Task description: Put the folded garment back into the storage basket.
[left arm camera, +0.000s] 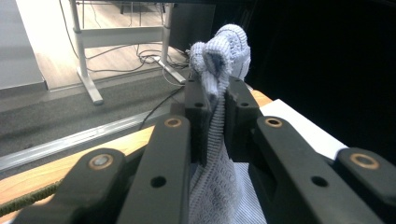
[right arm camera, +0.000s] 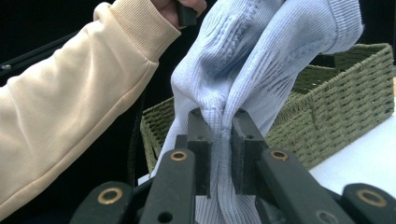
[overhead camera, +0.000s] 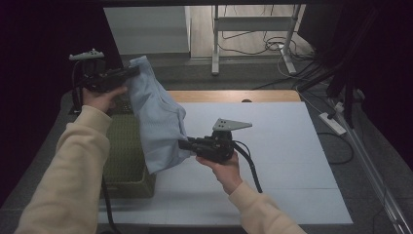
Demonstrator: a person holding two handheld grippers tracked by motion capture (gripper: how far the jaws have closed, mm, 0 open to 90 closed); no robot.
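A pale blue knitted garment (overhead camera: 157, 117) hangs in the air between my two grippers, over the right edge of a green woven basket (overhead camera: 124, 161). My left gripper (overhead camera: 132, 71) is held high at the upper left and is shut on the garment's top corner (left arm camera: 219, 56), which bunches above its jaws. My right gripper (overhead camera: 183, 144) is lower, over the white table, and is shut on the garment's lower edge (right arm camera: 224, 126). The cloth folds and drapes between both grips.
The white table top (overhead camera: 272, 146) lies to the right of the basket (right arm camera: 336, 102), with a wooden strip (overhead camera: 234, 95) along its far edge. Beyond it stand a metal table frame (overhead camera: 253, 29) and floor cables (overhead camera: 272, 46). A power strip (overhead camera: 332, 123) lies at the right.
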